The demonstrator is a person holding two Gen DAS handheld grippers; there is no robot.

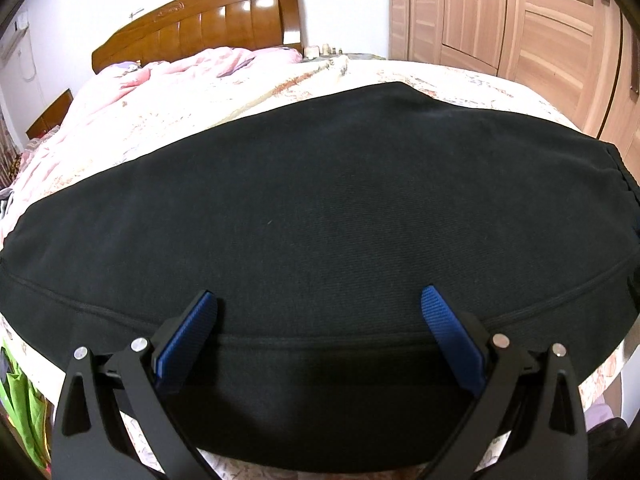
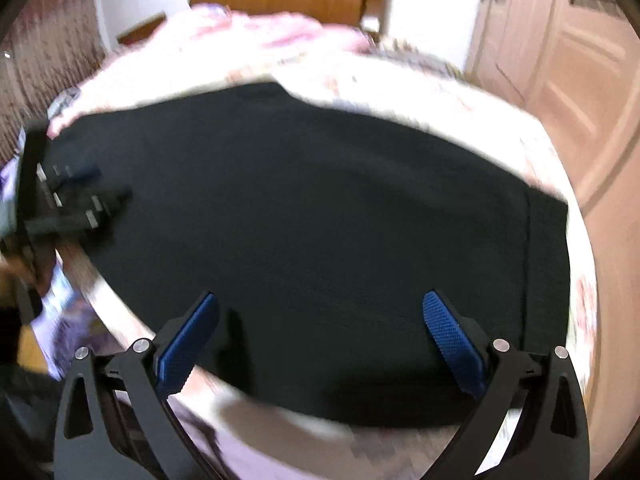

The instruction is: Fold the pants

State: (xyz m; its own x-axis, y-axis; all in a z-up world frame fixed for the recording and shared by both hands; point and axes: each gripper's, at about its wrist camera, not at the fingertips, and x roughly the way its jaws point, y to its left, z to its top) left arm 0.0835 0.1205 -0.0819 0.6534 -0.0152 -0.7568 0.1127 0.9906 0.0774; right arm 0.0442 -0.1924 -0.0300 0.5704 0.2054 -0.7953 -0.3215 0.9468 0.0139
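Left claw point(image 1: 319, 300): spread wide, blue pads point(image 1: 185, 340) well apart, nothing between them; poised over the near hem edge of the pants, contact with the cloth not clear.
Right claw point(image 2: 320, 304): likewise spread wide, blue textured pads point(image 2: 452, 340) far apart, gripping nothing; over the near edge of the pants, towards the near edge of the bed. View blurred.
Black pants point(image 1: 320, 208): folded into a broad flat slab, lying across the foot end of the bed, reaching almost to the near edge; stitched seam running along the near side; gathered waistband at the right end in the left wrist view.
Pants in right wrist view point(image 2: 304, 216): same dark slab, a vertical seam line near its right end; left claw point(image 2: 100, 184) seen at its left end, black with metal pins, too blurred to judge its opening there.
Bed point(image 1: 460, 88): covered with a pale floral sheet, bare around the far and right edges of the pants.
Pink quilt point(image 1: 172, 76): bunched at the head end, well apart from the pants.
Wooden headboard point(image 1: 208, 28): behind the quilt, against the white wall.
Wardrobe point(image 1: 512, 20): light wood doors, beside the right edge of the bed.
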